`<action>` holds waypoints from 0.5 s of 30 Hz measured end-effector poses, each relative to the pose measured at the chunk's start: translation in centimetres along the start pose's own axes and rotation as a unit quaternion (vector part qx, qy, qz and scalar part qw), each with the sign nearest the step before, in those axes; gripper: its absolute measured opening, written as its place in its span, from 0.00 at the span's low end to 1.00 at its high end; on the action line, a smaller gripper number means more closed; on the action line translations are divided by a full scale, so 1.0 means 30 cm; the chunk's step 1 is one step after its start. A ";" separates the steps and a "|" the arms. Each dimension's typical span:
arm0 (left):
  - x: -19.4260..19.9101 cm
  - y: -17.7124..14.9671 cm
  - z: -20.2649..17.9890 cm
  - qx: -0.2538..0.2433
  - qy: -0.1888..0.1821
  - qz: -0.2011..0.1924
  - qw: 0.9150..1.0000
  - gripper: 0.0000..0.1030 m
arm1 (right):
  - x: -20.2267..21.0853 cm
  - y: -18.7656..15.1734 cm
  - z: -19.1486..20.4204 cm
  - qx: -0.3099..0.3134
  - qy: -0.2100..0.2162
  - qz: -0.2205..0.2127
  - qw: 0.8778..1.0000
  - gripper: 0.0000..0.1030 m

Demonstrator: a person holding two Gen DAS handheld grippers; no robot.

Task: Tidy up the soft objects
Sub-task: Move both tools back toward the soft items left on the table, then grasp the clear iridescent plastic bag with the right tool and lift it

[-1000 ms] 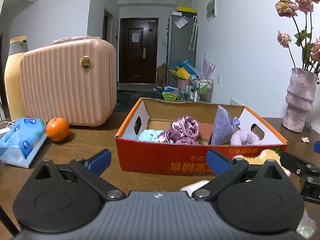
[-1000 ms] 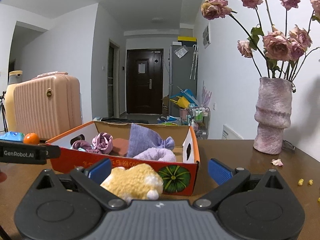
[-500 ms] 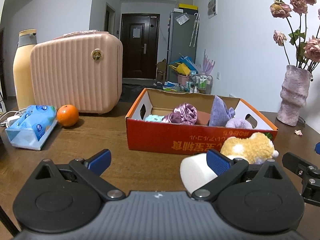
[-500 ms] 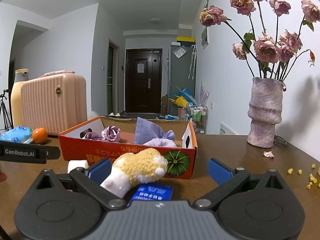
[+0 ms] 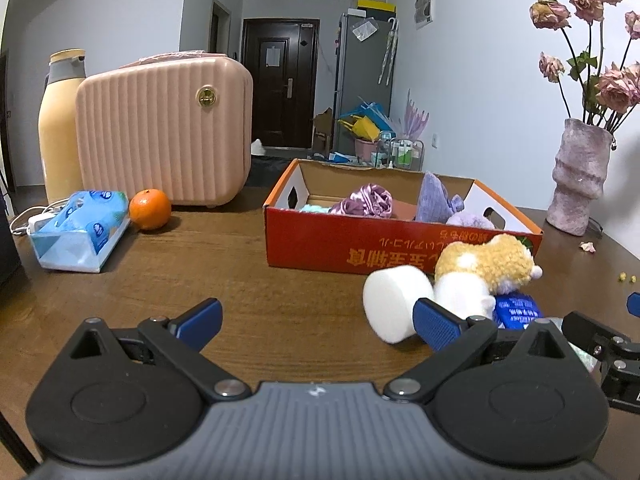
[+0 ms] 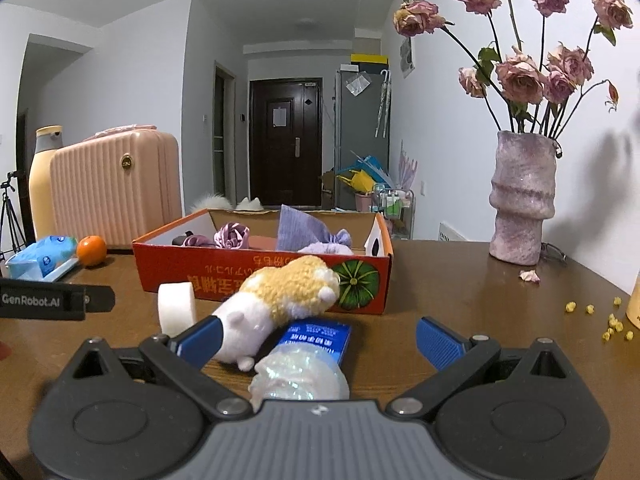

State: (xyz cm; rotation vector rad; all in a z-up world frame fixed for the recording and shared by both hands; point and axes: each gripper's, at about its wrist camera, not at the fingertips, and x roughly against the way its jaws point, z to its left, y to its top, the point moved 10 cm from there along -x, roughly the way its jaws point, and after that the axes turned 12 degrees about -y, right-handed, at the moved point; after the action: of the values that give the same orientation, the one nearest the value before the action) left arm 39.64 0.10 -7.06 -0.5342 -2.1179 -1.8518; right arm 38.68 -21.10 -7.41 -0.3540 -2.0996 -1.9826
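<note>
Both grippers, left (image 5: 316,320) and right (image 6: 318,338), hang with jaws apart and empty, so the right should close squarely around the plush (image 6: 280,300) lying just before the box (image 6: 260,276), gripping mid-body.

Left gripper (image 5: 316,320): grey ribbed housing at bottom centre, small white logo on top edge. Two black round-cornered side plates, each with shallow circular recess and triangular cutout. Black linkage bars, silver pivot screws. Fingers (image 5: 434,322) tipped with blue textured pads.

Right gripper (image 6: 318,338): same build; grey ribbed body, black plates, silver screws, blue ribbed pads (image 6: 438,342).

In right wrist view, left gripper's black side bar at left edge, white "GenRobot.AI" lettering, small screw beside it.
</note>
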 end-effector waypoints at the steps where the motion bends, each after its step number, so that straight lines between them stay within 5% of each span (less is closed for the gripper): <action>1: 0.006 -0.006 0.002 0.001 0.000 0.002 1.000 1.00 | 0.003 -0.003 -0.002 -0.002 0.000 0.002 1.000 1.00; 15: 0.037 -0.039 0.000 0.008 -0.014 0.013 1.000 1.00 | -0.016 -0.056 -0.006 -0.005 -0.006 0.038 0.999 1.00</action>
State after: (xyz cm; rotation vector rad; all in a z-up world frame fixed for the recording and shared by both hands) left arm 38.12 0.06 -7.60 -0.5849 -2.1303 -1.8229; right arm 38.58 -21.40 -9.15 -0.4425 -2.0512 -1.9532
